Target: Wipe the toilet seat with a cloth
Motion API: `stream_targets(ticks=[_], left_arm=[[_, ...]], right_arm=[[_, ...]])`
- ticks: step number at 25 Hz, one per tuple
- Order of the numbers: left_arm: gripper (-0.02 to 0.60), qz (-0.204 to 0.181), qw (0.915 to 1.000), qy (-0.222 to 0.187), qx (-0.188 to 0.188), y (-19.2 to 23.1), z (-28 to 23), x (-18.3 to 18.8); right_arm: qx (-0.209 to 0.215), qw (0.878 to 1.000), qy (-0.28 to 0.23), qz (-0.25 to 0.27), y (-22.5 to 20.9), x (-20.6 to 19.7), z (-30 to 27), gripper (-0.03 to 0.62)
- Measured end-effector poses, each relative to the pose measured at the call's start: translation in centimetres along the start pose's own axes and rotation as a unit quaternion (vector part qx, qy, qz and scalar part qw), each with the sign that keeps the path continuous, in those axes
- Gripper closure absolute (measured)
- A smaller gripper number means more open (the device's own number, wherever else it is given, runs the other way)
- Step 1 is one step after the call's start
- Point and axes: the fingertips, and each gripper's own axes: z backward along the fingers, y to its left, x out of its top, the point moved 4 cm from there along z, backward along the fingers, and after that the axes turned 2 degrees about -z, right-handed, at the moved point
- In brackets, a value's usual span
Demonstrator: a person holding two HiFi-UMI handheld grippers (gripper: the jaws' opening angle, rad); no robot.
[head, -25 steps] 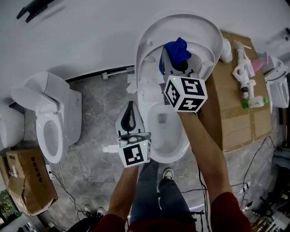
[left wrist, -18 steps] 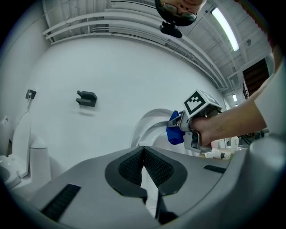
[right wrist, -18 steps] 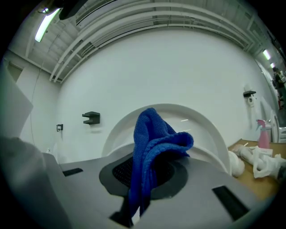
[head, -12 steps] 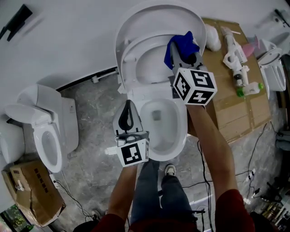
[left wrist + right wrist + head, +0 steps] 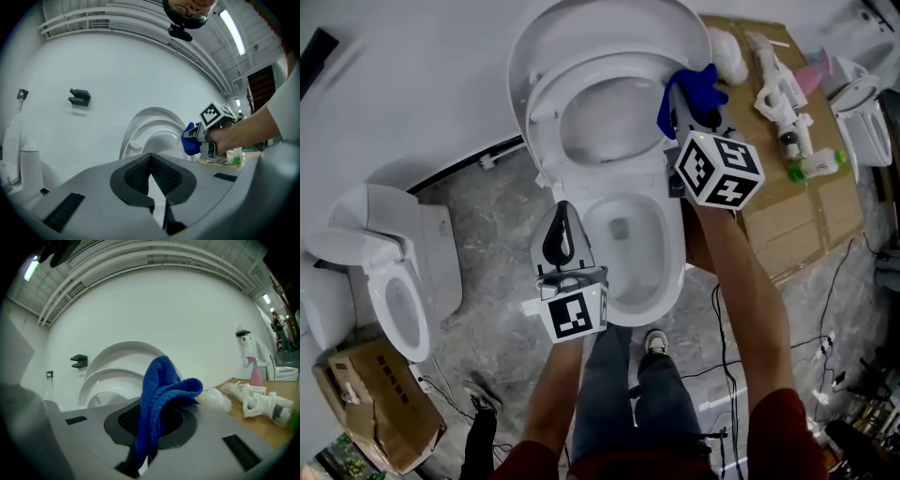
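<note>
The white toilet stands in the middle of the head view with its lid [image 5: 581, 19] and seat [image 5: 551, 122] raised above the open bowl [image 5: 670, 272]. My right gripper [image 5: 689, 108] is shut on a blue cloth [image 5: 694, 86] at the right edge of the raised seat. In the right gripper view the cloth [image 5: 161, 390] hangs folded out of the jaws, with the seat [image 5: 110, 378] behind it. My left gripper [image 5: 562, 239] hovers over the bowl's left rim, shut with nothing in it. The left gripper view shows its pads [image 5: 161, 176] meeting, and the cloth [image 5: 190, 144] beside the seat [image 5: 154, 133].
A second toilet [image 5: 394, 281] stands at the left, with a cardboard box [image 5: 375, 412] below it. Flattened cardboard [image 5: 797, 206] lies right of the toilet, carrying white parts and a bottle [image 5: 783, 103]. Cables trail on the grey floor. The person's shoe [image 5: 652, 342] is below the bowl.
My right gripper has carried the blue cloth from the middle of the raised seat to its right edge. The left gripper has stayed shut by the bowl's left rim.
</note>
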Motion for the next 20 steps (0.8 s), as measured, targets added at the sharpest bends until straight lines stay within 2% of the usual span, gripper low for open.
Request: stream_targets(ticks=[4, 15, 20], left_arm=[[0.566, -0.006, 1.0, 0.005, -0.002, -0.6, -0.2, -0.8], [0.566, -0.006, 0.9999, 0.013, 0.004, -1.6, -0.9, -3.4], [0.566, -0.008, 0.9997, 0.022, 0.0, -2.5, -1.1, -5.2]], right_arm=[[-0.003, 1.0, 0.003, -0.01, -1.5, -1.5, 0.2, 0.54], [0.016, 0.999, -0.028, 0.0, -2.9, -3.1, 1.1, 0.54], [0.003, 1.0, -0.026, -0.001, -4.7, -5.5, 1.5, 0.54]])
